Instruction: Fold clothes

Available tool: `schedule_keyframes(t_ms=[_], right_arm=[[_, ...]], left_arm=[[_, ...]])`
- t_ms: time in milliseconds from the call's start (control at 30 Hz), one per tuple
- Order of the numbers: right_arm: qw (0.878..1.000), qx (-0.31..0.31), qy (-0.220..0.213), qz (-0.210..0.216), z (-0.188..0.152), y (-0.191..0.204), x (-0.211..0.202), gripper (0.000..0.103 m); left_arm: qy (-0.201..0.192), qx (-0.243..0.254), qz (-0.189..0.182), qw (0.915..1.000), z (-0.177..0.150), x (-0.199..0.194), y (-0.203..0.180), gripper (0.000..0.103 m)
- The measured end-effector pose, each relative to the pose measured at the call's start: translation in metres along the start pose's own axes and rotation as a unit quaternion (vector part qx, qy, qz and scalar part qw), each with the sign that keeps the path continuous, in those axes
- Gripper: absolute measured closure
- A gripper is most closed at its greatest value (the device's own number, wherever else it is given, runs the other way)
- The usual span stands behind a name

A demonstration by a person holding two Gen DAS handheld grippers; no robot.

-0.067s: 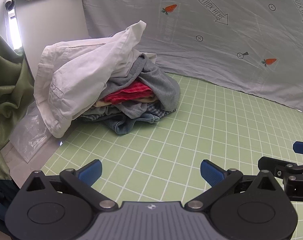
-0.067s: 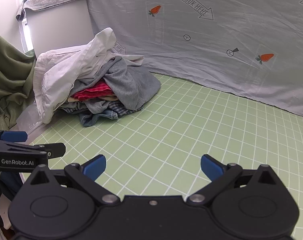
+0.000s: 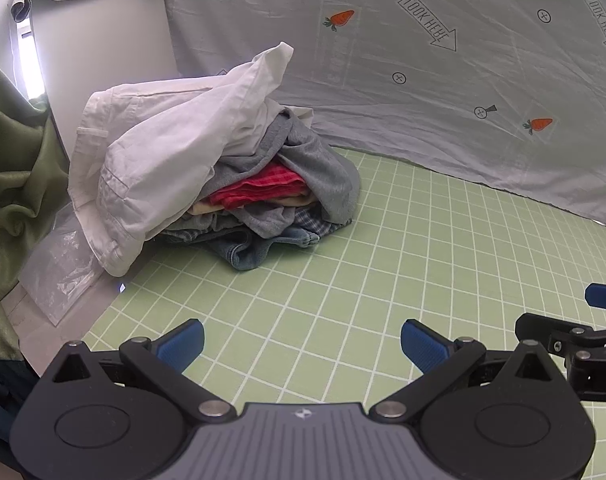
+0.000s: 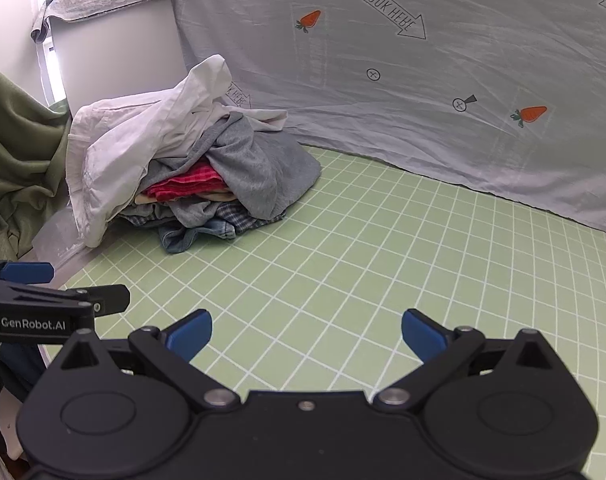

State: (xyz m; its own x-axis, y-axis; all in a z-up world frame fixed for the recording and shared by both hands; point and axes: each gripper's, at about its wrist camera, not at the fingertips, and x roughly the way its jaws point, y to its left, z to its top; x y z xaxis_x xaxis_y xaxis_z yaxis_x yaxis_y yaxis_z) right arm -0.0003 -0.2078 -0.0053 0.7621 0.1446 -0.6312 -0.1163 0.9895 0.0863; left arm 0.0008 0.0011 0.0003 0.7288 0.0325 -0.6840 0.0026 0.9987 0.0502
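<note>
No container is seen; the clothes are heaped loose in a pile [image 3: 223, 184] on the green grid mat [image 3: 423, 280], a white shirt [image 3: 175, 148] draped over the top. The pile lies well ahead of the left gripper [image 3: 302, 342] and to its left. Ahead and left of the right gripper [image 4: 306, 330] it lies too. Both grippers are spread wide, with nothing held between the blue fingertips [image 3: 183, 342].

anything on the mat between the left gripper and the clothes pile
Nothing visible. Only bare green grid mat lies between the open left gripper and the clothes pile. The right gripper sits off to the side.
</note>
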Motion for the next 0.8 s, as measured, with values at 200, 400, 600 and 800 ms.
schedule_keyframes(t_ms=[200,400,600,800], right_arm=[[1.000,-0.005,0.000,-0.001,-0.0013,0.0014,0.0033,0.001],[1.000,-0.001,0.003,-0.006,0.0036,-0.0024,0.0053,0.001],[1.000,0.006,0.007,-0.009,0.0041,-0.0045,0.0068,0.001],[1.000,0.007,0.011,-0.010,0.0050,-0.0050,0.0070,0.001]], left_arm=[[-0.007,-0.007,0.003,0.9999,0.0021,0.0012,0.0031,0.000],[-0.006,-0.011,0.003,0.9999,0.0048,0.0053,0.0060,0.000],[-0.002,-0.008,0.000,1.0000,0.0047,0.0084,0.0060,0.000],[-0.001,-0.006,0.002,1.0000,0.0033,0.0093,0.0025,0.000]])
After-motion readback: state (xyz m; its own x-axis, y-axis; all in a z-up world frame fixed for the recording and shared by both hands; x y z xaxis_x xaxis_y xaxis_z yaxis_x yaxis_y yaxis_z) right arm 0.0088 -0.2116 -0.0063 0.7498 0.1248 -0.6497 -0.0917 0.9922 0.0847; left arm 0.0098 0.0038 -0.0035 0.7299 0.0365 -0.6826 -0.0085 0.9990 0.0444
